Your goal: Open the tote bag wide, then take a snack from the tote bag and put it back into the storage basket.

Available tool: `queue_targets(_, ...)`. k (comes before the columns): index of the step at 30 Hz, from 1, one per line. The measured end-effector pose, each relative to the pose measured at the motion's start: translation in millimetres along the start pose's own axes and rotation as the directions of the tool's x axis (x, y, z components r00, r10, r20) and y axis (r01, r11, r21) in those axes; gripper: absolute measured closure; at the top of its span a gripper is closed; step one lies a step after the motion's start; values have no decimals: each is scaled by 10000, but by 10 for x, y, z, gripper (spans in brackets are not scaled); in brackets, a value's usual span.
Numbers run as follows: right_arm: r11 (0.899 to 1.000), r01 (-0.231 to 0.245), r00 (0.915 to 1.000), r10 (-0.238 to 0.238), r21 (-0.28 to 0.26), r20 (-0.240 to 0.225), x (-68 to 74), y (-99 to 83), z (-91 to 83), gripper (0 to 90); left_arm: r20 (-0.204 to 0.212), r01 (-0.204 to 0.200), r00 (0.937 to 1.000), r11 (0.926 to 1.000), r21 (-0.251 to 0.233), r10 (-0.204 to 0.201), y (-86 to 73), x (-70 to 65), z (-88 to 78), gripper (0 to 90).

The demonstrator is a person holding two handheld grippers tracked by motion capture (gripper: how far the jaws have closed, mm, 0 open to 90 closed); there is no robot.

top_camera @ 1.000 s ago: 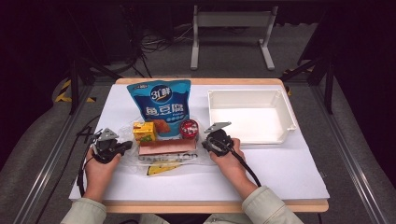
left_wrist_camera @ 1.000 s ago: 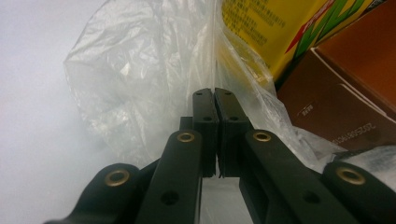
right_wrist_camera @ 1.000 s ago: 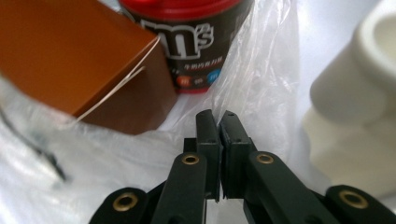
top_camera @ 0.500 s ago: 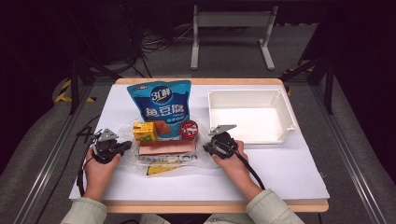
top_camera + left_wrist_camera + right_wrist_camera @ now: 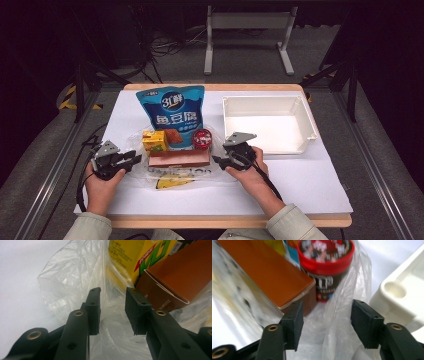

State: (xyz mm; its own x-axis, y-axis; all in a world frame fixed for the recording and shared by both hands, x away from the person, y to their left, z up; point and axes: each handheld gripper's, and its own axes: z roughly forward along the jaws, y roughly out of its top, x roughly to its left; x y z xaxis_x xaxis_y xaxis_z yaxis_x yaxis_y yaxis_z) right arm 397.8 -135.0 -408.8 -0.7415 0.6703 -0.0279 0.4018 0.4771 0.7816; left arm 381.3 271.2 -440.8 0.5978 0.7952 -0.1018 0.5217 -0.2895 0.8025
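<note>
Lab: metal rail frame (image 5: 47,172), floor cables (image 5: 167,45), white-covered table (image 5: 310,175).

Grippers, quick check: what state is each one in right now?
Left gripper: jaws just opened, pads apart; clear plastic bag lies between them, unpinched.
Right gripper: jaws just opened, pads apart over the bag's film, holding nothing.

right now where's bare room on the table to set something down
Free: the white tray, and the white table cover in front of it, right of the right tongs. Crowded: the clear bag with the blue pouch, brown box and red cup.
</note>
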Motion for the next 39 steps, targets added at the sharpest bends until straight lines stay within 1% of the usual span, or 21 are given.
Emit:
queue_targets(2, 9991, 12, 10000, -12, -434, 1, 0, 34, -68, 366, -23, -95, 10000, 10000, -6, 95, 3, -2, 5, 651)
queue_targets(3, 9991, 12, 10000, -12, -434, 1, 0, 34, -68, 366, -23, -95, 10000, 10000, -6, 95, 3, -2, 5, 650)
queue_targets(4, 9951, 22, 10000, -26, -985, -45, -12, 58, -141, 351, -11, -73, 10000, 10000, -10, 73, 3, -1, 11, 649)
queue_targets(5, 9951, 22, 10000, -26, -985, -45, -12, 58, -141, 351, -11, -73, 10000, 10000, -10, 73, 3, -1, 11, 649)
queue_targets(7, 9921, -56, 9999, 41, -1251, -127, -31, 75, -200, 340, 0, 3, 10000, 10000, -34, -3, 3, -1, 15, 648)
queue_targets(10, 9865, -111, 9994, 54, -1632, -351, -60, 107, -286, 324, 42, -99, 9999, 9999, -88, 99, 12, -2, 3, 639)
queue_targets(14, 9790, -99, 9970, -61, -2035, -778, -92, 187, -402, 321, 50, -134, 9999, 9997, -219, 135, 14, -23, -21, 623)
queue_targets(16, 9753, -93, 9952, -125, -2206, -974, -108, 237, -457, 326, -56, -90, 9999, 9997, -213, 89, 7, -34, -26, 617)
queue_targets(17, 9732, -90, 9935, -173, -2299, -1123, -121, 267, -485, 340, -87, -166, 9998, 9997, -186, 164, 5, -32, -30, 616)
queue_targets(20, 9727, -65, 9889, -282, -2320, -1458, -149, 333, -532, 367, -60, -102, 9999, 9996, -254, 101, -5, -35, -44, 615)
queue_targets(22, 9715, 76, 9838, -497, -2370, -1723, -165, 383, -559, 374, -45, -57, 10000, 9996, -270, 56, -11, -42, -50, 612)
queue_targets(23, 9711, 113, 9814, -565, -2384, -1835, -168, 406, -569, 376, -49, -122, 9999, 9995, -278, 120, -11, -41, -55, 612)
queue_targets(25, 9713, 204, 9808, -654, -2369, -1837, -173, 456, -587, 379, -40, -61, 10000, 9994, -335, 60, -11, -51, -65, 609)
queue_targets(28, 9730, 275, 9795, -720, -2292, -1881, -184, 549, -612, 380, -142, -55, 9999, 9996, -268, 51, -8, -57, -55, 604)
queue_targets(29, 9730, 275, 9795, -720, -2292, -1881, -184, 549, -612, 380, -142, -55, 9999, 9996, -268, 51, -8, -57, -55, 603)
queue_targets(30, 9731, 305, 9790, -752, -2285, -1896, -187, 579, -619, 381, -220, -49, 9997, 9997, -222, 44, -11, -58, -50, 603)
queue_targets(31, 9756, 336, 9795, -753, -2171, -1868, -194, 639, -627, 380, -261, -45, 9997, 9997, -231, 39, -11, -58, -51, 603)
queue_targets(33, 9766, 401, 9794, -803, -2115, -1851, -203, 703, -630, 375, -270, -10, 9996, 9996, -278, 2, -12, -50, -60, 602)
queue_targets(35, 9764, 419, 9793, -822, -2118, -1849, -205, 724, -629, 370, -295, -5, 9996, 9996, -287, -4, -14, -47, -63, 601)
queue_targets(37, 9753, 534, 9776, -948, -2144, -1877, -214, 790, -613, 356, -318, -85, 9995, 9996, -286, 76, -16, -41, -66, 600)
queue_targets(39, 9735, 653, 9756, -1085, -2191, -1911, -224, 847, -605, 356, -302, -69, 9995, 9995, -297, 60, -18, -44, -60, 599)
